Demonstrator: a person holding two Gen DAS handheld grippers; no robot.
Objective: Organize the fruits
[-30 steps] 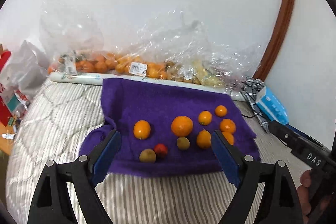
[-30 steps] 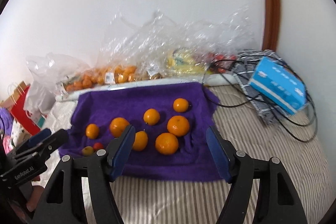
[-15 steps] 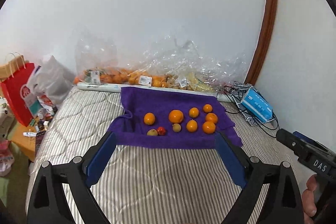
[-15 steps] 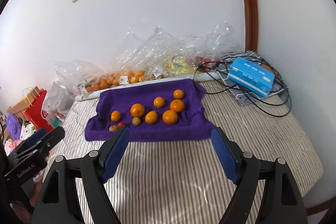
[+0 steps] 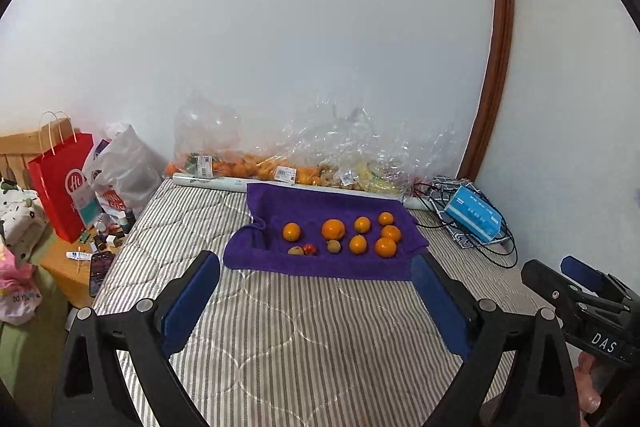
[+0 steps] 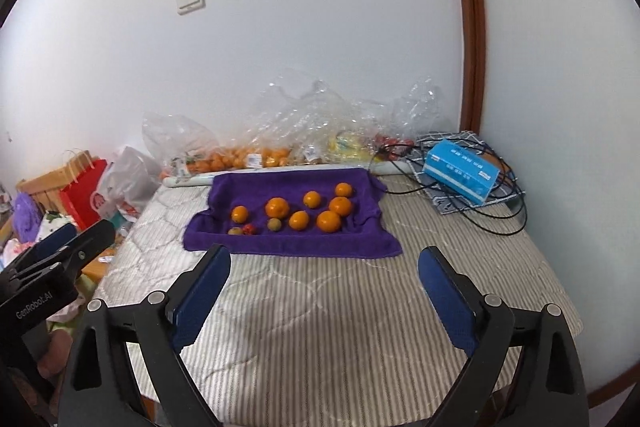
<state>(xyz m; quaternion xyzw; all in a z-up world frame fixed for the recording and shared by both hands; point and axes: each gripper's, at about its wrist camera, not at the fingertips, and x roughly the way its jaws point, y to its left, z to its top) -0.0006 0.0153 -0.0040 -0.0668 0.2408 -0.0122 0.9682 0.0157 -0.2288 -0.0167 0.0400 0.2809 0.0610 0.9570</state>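
Right gripper over striped mattress, jaws opening, nothing between blue pads. Ahead, purple towel bearing seven oranges, plus three small fruits along near edge: red one flanked by two dull greenish-brown ones, kind possibly kiwi, too small to confirm. Behind towel, clear plastic bags against wall; blue tissue box at right, on black cables; left gripper at left edge.
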